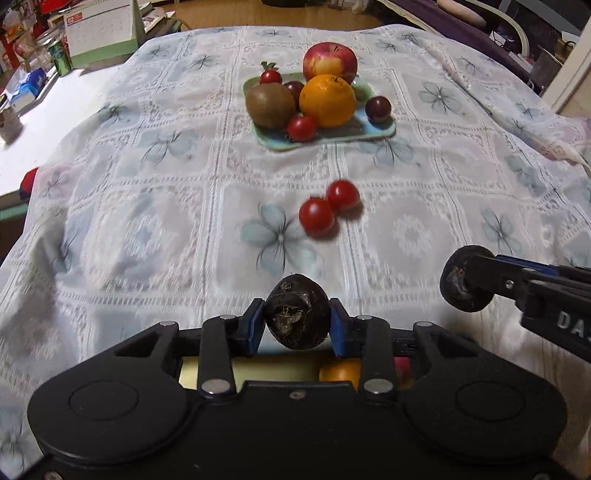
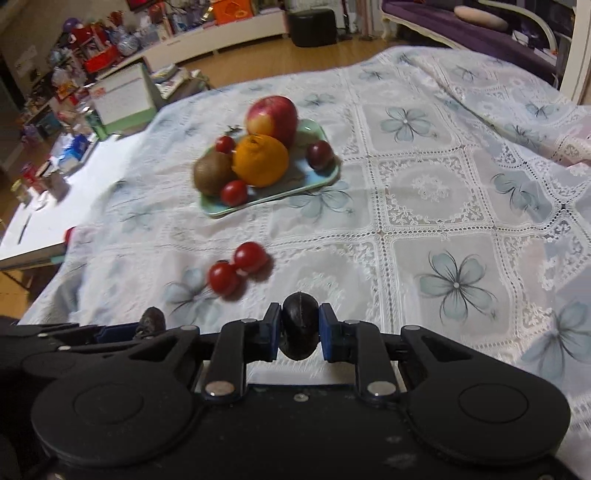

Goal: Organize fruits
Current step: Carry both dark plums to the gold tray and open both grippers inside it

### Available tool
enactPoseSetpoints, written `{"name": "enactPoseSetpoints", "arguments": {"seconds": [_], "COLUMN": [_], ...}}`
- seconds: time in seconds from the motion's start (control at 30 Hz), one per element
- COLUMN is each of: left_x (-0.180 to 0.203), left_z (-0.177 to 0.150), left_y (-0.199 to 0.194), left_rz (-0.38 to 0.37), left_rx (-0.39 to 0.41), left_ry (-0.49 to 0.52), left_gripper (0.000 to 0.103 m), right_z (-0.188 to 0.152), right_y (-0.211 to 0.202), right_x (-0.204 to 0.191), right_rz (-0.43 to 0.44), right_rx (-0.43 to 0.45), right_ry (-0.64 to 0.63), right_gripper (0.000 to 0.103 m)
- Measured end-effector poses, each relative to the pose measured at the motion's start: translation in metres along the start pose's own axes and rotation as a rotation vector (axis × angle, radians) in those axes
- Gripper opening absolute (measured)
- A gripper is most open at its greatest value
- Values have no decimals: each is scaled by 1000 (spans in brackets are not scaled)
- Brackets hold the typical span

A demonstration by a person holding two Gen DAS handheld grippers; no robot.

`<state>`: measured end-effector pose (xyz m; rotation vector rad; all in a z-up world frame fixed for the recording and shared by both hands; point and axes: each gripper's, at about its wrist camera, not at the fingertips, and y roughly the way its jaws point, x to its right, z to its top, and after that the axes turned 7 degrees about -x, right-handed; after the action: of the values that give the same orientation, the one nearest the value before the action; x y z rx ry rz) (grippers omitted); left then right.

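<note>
A pale green tray (image 1: 373, 129) (image 2: 325, 173) sits far on the cloth, holding an apple (image 1: 330, 59) (image 2: 272, 115), an orange (image 1: 327, 99) (image 2: 261, 159), a kiwi (image 1: 269, 105) (image 2: 212, 171), cherry tomatoes and dark plums. Two cherry tomatoes (image 1: 327, 206) (image 2: 238, 267) lie loose on the cloth, nearer than the tray. My left gripper (image 1: 297, 323) is shut on a dark water chestnut (image 1: 297, 317). My right gripper (image 2: 300, 326) is shut on another dark water chestnut (image 2: 300, 326), also seen at right in the left wrist view (image 1: 466, 278).
A lace floral tablecloth (image 1: 147, 221) (image 2: 443, 192) covers the table. A desk calendar (image 1: 101, 35) (image 2: 123, 96), a can and boxes stand on the white table at the left. A sofa (image 2: 461, 26) stands far right.
</note>
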<state>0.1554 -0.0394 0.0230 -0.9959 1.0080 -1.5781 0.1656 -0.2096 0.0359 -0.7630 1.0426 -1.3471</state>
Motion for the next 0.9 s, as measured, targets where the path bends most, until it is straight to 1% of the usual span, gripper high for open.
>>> {"name": "enactPoseSetpoints", "arguments": {"seconds": [0.07,0.13,0.3,0.47,0.7,0.9], "left_x": [-1,-3,-8,-8,-5,-4], "left_z": [-12,-23,-50,-73,-85,-86], "left_y": [-7,-10,-11,-11,-7,-6], "left_rz": [3,-2,-29,-24,-15,0], "left_rx": [-9,-31,-98,-115,-142,-141], "left_ry": [2,0,-13,-15,-10,-10], "left_gripper": [44,44,44,44,44,45], "right_z": [-10,-21,-48,-76,-100,-109], "right_y": [-13,-23,-34,-37,-34,-32], "right_x": [-3,-5,-10,-17,-22,-25], "right_rz": [21,41,76,63,99,114], "right_rx": [0,-19,-121,-196,-300,-319], "right_ry": [-13,-22,-56,-97,-121,-133], "right_gripper": [22,22,22,22,22,22]}}
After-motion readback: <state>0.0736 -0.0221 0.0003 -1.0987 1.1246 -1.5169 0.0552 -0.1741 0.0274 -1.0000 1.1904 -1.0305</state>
